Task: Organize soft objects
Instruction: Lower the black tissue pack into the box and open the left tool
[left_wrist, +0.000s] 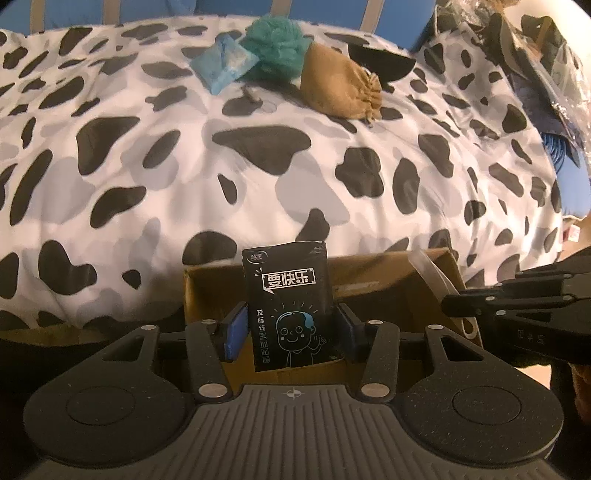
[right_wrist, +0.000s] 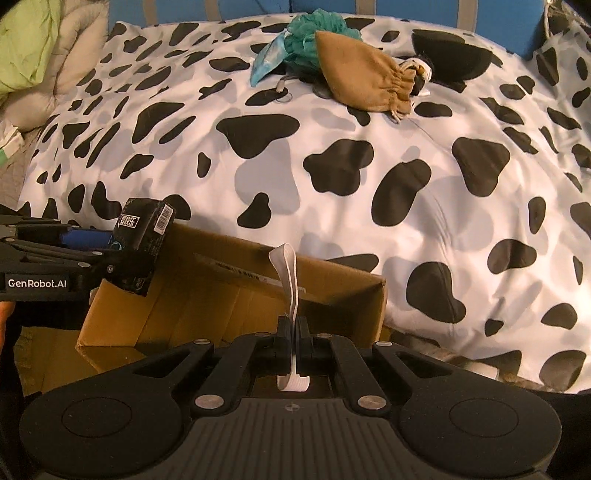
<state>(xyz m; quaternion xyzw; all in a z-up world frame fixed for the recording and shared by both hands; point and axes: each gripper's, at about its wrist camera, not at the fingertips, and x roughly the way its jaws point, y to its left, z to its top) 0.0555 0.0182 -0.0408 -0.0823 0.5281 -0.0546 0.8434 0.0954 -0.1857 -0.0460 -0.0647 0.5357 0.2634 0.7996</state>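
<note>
My left gripper (left_wrist: 290, 325) is shut on a black tissue pack (left_wrist: 290, 306) with a cartoon face, held upright over an open cardboard box (left_wrist: 388, 291). From the right wrist view the same pack (right_wrist: 142, 236) hangs over the box's left corner. My right gripper (right_wrist: 293, 332) is shut on a white elastic band (right_wrist: 288, 280), which loops up above the cardboard box (right_wrist: 229, 310). At the far side of the cow-print duvet (left_wrist: 258, 177) lie a blue packet (left_wrist: 223, 64), a teal mesh sponge (left_wrist: 277, 46), a tan drawstring pouch (left_wrist: 338, 83) and a black bowl-shaped item (left_wrist: 380, 64).
The box stands against the near edge of the bed. Blue wall and slats run behind the duvet (right_wrist: 332, 166). Green and beige bedding (right_wrist: 33, 51) is piled at the far left. Dark bags and plastic (left_wrist: 535, 66) crowd the far right.
</note>
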